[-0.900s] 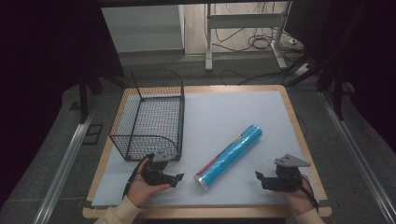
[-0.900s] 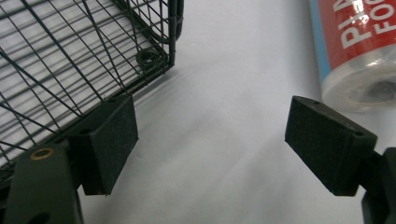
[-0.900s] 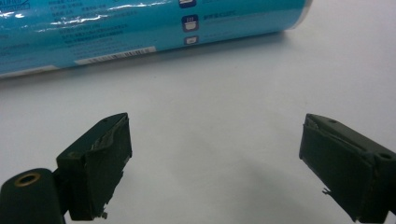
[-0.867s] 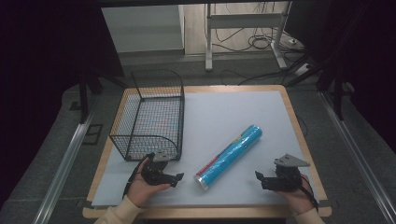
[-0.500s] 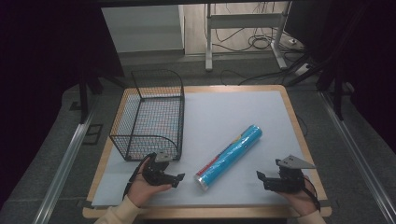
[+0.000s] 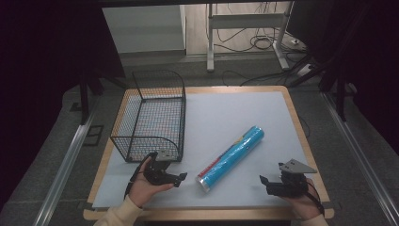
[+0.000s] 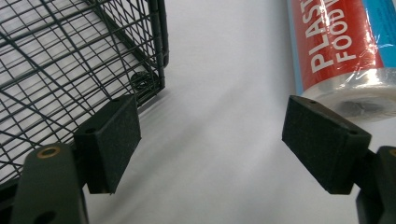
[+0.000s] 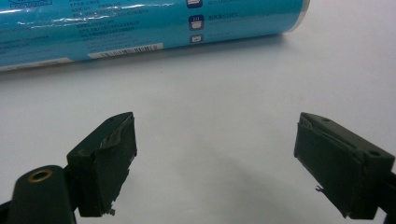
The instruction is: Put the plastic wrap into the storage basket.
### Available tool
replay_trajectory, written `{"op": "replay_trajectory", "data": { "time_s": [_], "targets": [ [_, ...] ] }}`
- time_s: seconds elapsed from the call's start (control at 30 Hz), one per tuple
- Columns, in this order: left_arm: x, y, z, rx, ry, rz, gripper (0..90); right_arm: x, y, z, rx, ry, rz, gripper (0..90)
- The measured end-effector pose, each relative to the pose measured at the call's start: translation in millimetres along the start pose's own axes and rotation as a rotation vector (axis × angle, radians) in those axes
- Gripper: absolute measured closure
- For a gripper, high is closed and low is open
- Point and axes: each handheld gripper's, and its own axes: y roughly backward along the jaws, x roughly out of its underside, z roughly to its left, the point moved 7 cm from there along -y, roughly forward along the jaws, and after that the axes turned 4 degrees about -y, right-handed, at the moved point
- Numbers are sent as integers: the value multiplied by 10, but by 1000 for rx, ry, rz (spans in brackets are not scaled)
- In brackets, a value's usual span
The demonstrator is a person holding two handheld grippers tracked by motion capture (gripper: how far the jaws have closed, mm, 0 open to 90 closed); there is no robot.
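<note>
High view: left claw (image 6: 176, 178) at lower left of frame, right claw (image 6: 264, 181) at lower right, both resting low on the white surface (image 6: 226, 117). Jaw gap is too small to judge here. Blue cling-film roll (image 6: 230, 158) lies diagonally in the lower middle, between the two claws and touched by neither. Black wire basket (image 6: 150, 113) at left centre — nothing seen in it, though the mesh makes the floor hard to read. Forearms cut off at the bottom edge.

Left gripper view: jaws wide apart, nothing between the pads (image 7: 114, 140) but bare surface. Roll end at upper right, cut off by the frame, red label with partial lettering "PLAST / FOOD"; its clear-wrapped end sits just beyond the right-hand pad — contact unclear. Basket corner at upper left, just behind the left-hand pad.

Right gripper view: jaws wide, gripping nothing. Roll runs across the top of frame, its left part cut off, small print unreadable, well clear of the pads (image 8: 109, 158).
</note>
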Motion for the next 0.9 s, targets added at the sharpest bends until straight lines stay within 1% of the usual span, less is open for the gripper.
{"op": "replay_trajectory", "data": {
  "time_s": [0.1,0.2,0.3,0.47,0.63,0.77,0.87,0.9],
  "targets": [
    [-12,20,-21,2,-12,-5,193,-4,15,4,2,-1,-3,134],
    [-32,41,-40,1,-10,-12,193,-6,22,6,4,-4,-1,134],
    [-66,66,-55,-4,-7,-29,201,3,10,5,1,-13,7,136],
    [-130,91,-107,8,-23,-22,201,5,1,2,-7,-20,8,136],
    [-238,115,-158,10,-20,-22,200,8,5,-19,-11,-32,7,137],
    [-318,99,-210,14,-26,-13,198,11,10,-23,-14,-34,5,137],
    [-392,87,-250,15,-36,-17,197,9,15,-22,-9,-30,4,138],
    [-392,87,-250,15,-36,-17,196,9,15,-22,-9,-30,4,138]
  ]
}}
